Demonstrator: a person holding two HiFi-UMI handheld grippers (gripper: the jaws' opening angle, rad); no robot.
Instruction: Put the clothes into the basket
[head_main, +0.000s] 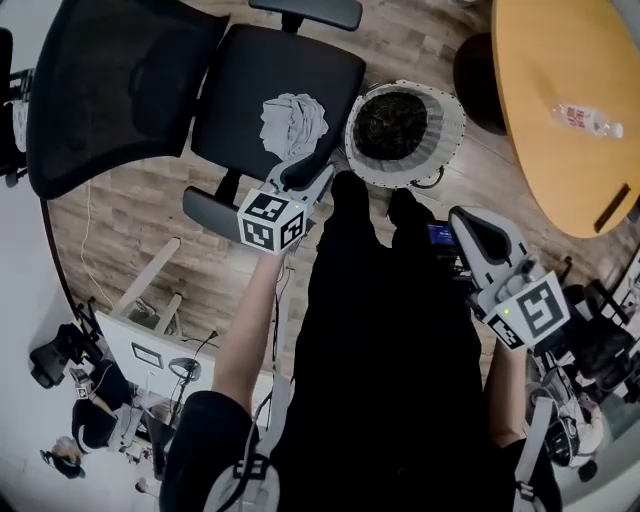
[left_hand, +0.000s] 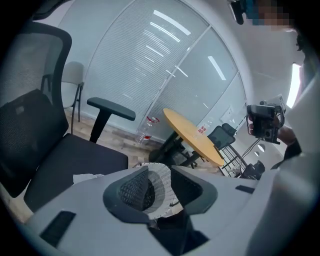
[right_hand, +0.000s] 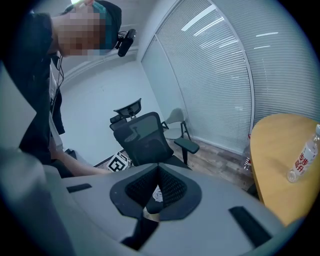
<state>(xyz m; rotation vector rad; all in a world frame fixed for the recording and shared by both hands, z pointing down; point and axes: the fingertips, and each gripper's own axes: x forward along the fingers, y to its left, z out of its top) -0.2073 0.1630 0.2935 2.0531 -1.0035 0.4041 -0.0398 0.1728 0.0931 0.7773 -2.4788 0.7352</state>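
Note:
A crumpled grey garment (head_main: 293, 125) lies on the black seat of an office chair (head_main: 250, 70). Just right of the chair, a round white mesh basket (head_main: 452, 125) stands on the wood floor with dark contents inside. My left gripper (head_main: 318, 172) hovers at the seat's front edge, just below the garment; its jaws stand a little apart and hold nothing. In the left gripper view the basket (left_hand: 161, 192) shows through the gap between the jaws of the left gripper (left_hand: 155, 172), and the garment (left_hand: 87, 177) lies at the left. My right gripper (head_main: 462, 218) (right_hand: 159, 169) is lower right of the basket, its tips together and empty.
A round wooden table (head_main: 545, 130) with a water bottle (head_main: 588, 120) fills the upper right. A clear bottle (left_hand: 145, 131) stands on the floor by the table's base. My black-trousered legs (head_main: 380, 330) run between the grippers. Another person (head_main: 90, 410) and equipment sit at lower left.

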